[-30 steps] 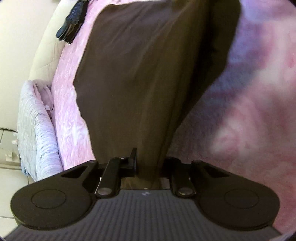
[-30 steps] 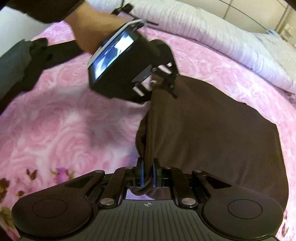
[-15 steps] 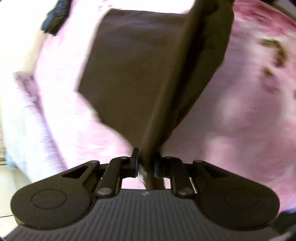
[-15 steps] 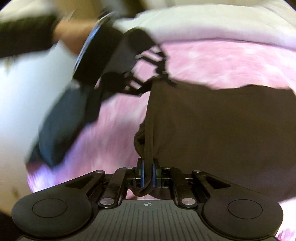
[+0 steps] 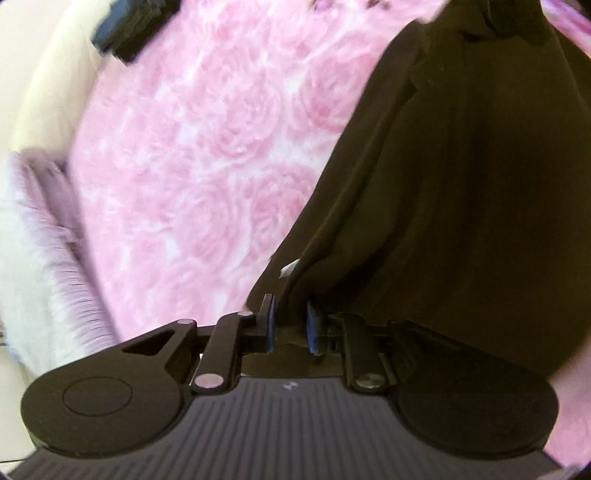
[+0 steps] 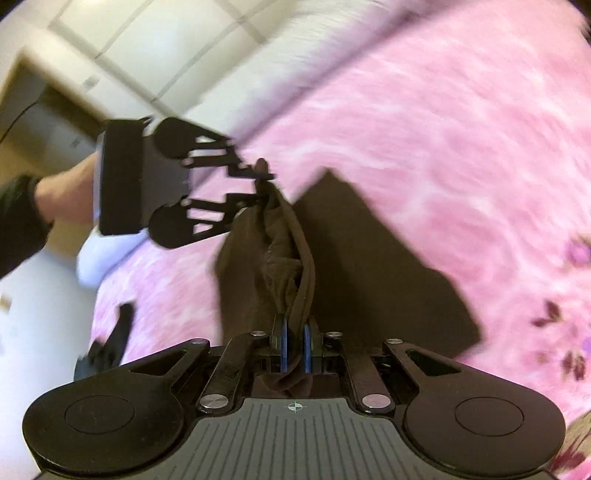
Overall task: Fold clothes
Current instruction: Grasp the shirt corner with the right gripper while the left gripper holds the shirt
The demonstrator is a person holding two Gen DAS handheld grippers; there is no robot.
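Change since a second ago: both grippers have swung round with the brown garment [image 6: 369, 266]; the cloth, earlier spread flat across the bed, now hangs bunched between them, and the left wrist view now looks over open pink bedspread.
Garments being folded: one, dark brown, partly lifted, its lower part lying on the bedspread [image 5: 207, 155].
Left gripper [image 5: 290, 325]: clamped on one edge of the garment, blue pads pressing cloth from both sides; a small white tag [image 5: 290, 267] shows on the cloth just ahead of the fingers.
Right gripper [image 6: 293, 347]: closed on a gathered fold of the same garment, the cloth running up between the blue pads.
Grippers in the right wrist view: two; the left one appears at upper left, held by a hand [image 6: 70, 195] in a dark sleeve [image 6: 18, 225], pinching the far end of the cloth.
Bed: one, covered by a pink rose-pattern bedspread.
Other dark items: one in the left wrist view at the upper left [image 5: 129, 26], one in the right wrist view at the lower left [image 6: 110, 343]; both too blurred to identify.
Pale lilac bedding [image 5: 40, 266]: one piece, at the bed's left edge.
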